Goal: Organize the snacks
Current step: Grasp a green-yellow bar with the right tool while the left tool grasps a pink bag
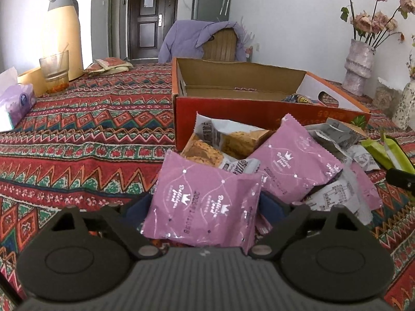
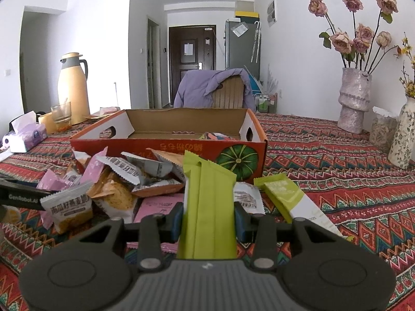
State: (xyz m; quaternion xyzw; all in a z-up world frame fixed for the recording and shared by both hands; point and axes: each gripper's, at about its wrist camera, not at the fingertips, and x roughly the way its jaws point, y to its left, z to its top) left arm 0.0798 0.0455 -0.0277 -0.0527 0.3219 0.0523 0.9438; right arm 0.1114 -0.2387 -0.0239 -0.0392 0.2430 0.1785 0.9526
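Patterned tablecloth [image 1: 77, 134], left claw [image 1: 205, 207] wide around pink packet [image 1: 202, 204], right claw [image 2: 208, 220] clamping green packet [image 2: 207, 207]

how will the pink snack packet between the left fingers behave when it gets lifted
The pink snack packet looks like thin, glossy film, so it may slip against the fingers. It is puffy and creased, so it will probably crumple inward under a squeeze. It seems light for its size, and its crimped ends will likely flop rather than stay stiff.
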